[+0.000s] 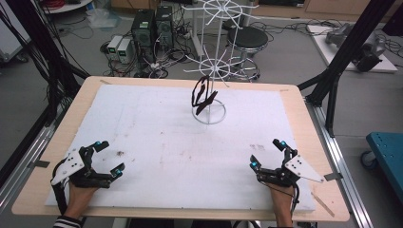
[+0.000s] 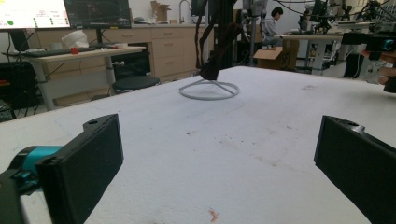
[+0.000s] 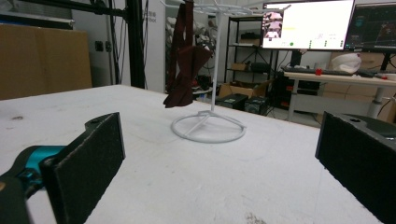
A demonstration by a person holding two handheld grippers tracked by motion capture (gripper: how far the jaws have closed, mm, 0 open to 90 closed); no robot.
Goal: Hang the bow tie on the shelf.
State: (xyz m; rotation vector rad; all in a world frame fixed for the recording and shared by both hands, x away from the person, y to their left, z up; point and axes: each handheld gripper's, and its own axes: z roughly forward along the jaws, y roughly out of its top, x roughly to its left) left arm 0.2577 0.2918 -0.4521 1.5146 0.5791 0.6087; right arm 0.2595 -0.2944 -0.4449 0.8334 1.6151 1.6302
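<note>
White foam covers the bench [image 1: 294, 102]. Near its far edge, a dark cloth [image 1: 203, 96] hangs on a white wire rack [image 1: 209, 114]. Left claw [image 1: 108, 158] and right claw [image 1: 267, 153] rest spread at the near corners.

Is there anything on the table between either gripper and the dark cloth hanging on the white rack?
Nothing visible. The left gripper and right gripper rest open at the near edge; only bare white mat lies between them and the dark cloth on the rack.
</note>
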